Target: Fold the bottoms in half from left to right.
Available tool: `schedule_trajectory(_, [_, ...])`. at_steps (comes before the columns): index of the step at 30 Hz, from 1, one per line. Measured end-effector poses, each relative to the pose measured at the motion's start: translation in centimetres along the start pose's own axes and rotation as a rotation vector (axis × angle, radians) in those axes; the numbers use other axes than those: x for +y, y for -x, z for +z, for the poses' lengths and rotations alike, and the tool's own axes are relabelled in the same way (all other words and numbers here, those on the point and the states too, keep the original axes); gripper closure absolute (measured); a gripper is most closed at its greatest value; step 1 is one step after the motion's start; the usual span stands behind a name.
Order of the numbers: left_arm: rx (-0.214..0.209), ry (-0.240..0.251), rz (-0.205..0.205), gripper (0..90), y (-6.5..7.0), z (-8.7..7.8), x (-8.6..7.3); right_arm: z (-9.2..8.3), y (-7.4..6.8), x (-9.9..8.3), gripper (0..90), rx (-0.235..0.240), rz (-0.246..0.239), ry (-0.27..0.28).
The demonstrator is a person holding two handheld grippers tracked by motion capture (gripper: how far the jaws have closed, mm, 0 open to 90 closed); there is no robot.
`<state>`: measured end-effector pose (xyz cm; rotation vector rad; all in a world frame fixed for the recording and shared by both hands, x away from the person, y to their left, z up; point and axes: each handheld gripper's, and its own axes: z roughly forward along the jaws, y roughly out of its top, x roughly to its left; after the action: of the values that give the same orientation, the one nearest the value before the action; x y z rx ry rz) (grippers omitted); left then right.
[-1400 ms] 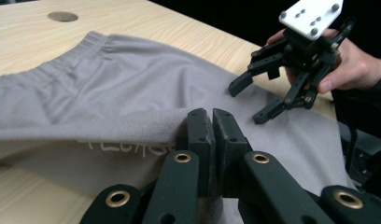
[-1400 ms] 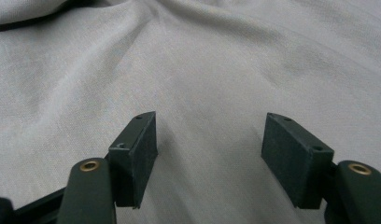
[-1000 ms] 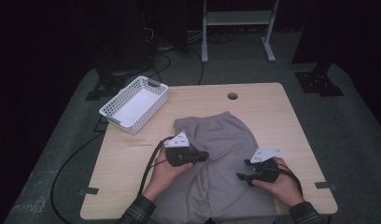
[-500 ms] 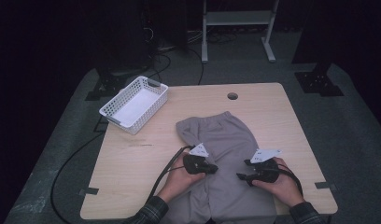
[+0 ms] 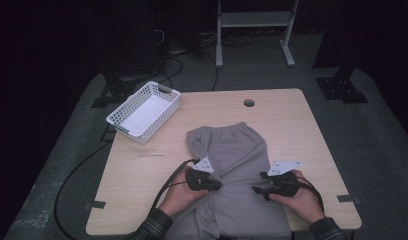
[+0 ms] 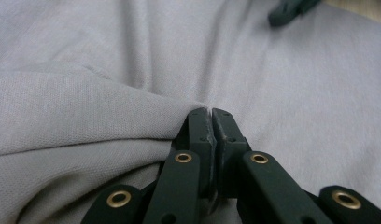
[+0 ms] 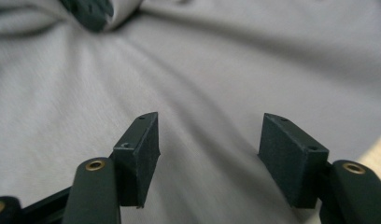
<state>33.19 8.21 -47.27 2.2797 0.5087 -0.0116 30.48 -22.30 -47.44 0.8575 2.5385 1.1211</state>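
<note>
A grey pair of shorts [image 5: 237,150] lies on the wooden table [image 5: 292,125], its waistband at the far end and its legs over the near edge. My left gripper [image 5: 219,186] sits on the garment's left side, shut on a pinched fold of the grey cloth [image 6: 109,116]; its jaws [image 6: 211,112] meet with fabric bunched between them. My right gripper [image 5: 255,190] rests on the shorts' right side, open. Its jaws have just been closing a little. The pads [image 7: 142,144] stand apart over flat grey cloth [image 7: 212,70] and grip nothing.
A white plastic basket [image 5: 144,111] stands at the table's far left corner. A round cable hole [image 5: 249,103] is near the far edge. Black cables [image 5: 82,170] trail off the left side. Bare wood lies left and right of the shorts.
My left gripper has come down and toward the near edge, pulling a fold of cloth inward, so the shorts' left side looks narrower. The right hand has stayed put.
</note>
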Motion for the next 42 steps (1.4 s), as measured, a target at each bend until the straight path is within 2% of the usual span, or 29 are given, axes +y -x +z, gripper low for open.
schedule_trajectory(4, [-0.029, -0.001, -0.013, 87.3, -0.6, -0.8, -0.8, -0.4, 0.0, 1.0, 38.0, 0.005, 0.015, 0.048])
schedule_trajectory(10, [-0.051, 0.015, -0.04, 86.9, -1.0, -1.3, -1.5, 0.3, 0.2, 3.0, 39.3, 0.017, 0.013, 0.07])
schedule_trajectory(17, [-0.051, 0.019, -0.034, 86.9, -1.0, -1.3, -1.5, 1.8, 0.8, 5.2, 43.2, 0.03, -0.009, 0.074])
schedule_trajectory(29, [-0.054, 0.015, -0.045, 86.9, -1.0, -1.3, -1.4, 3.4, 2.2, 8.5, 48.4, 0.039, 0.012, 0.109])
schedule_trajectory(38, [-0.057, 0.02, -0.037, 86.9, -0.8, -1.2, -1.5, 5.6, 2.8, 11.7, 51.0, 0.091, 0.01, 0.131])
schedule_trajectory(42, [-0.047, 0.008, -0.017, 87.0, -0.7, -1.2, -1.5, 6.7, 2.7, 13.1, 52.2, 0.101, 0.0, 0.138])
